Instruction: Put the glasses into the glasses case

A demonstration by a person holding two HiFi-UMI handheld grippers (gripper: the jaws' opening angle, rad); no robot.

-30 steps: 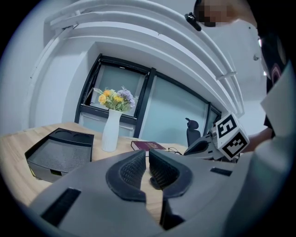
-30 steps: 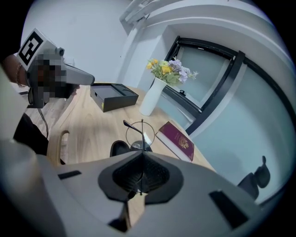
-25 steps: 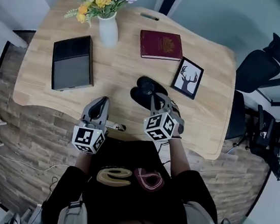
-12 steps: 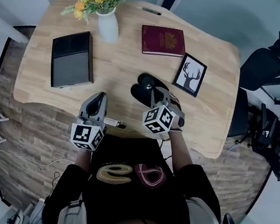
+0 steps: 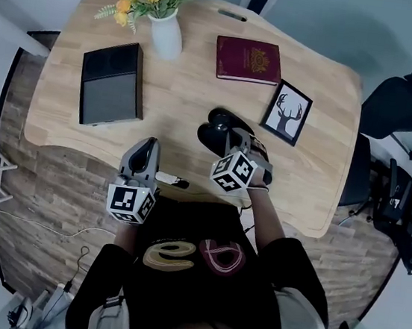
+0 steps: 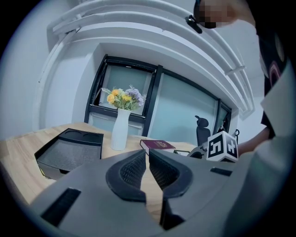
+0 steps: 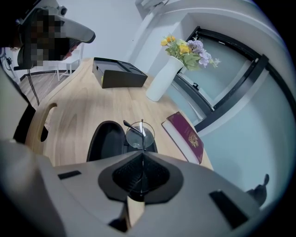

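The black glasses case (image 5: 215,126) lies open near the table's front edge, its hollow (image 7: 105,141) facing up. My right gripper (image 7: 140,175) is shut on the thin wire glasses (image 7: 138,137). One round lens and a temple stick out past the pads, over the right part of the case. In the head view the right gripper (image 5: 231,144) hangs tilted down over the case and hides most of the glasses. My left gripper (image 5: 146,149) hovers at the table's front edge, left of the case. Its pads (image 6: 135,167) stand almost together with nothing between them.
A white vase of flowers (image 5: 165,36) and a black tray box (image 5: 111,83) stand at the back left. A dark red booklet (image 5: 248,59) and a framed deer picture (image 5: 287,112) lie behind the case. A black office chair (image 5: 398,106) stands to the right of the table.
My right gripper has sunk a little toward the case with the glasses in it. The left gripper has hardly moved.
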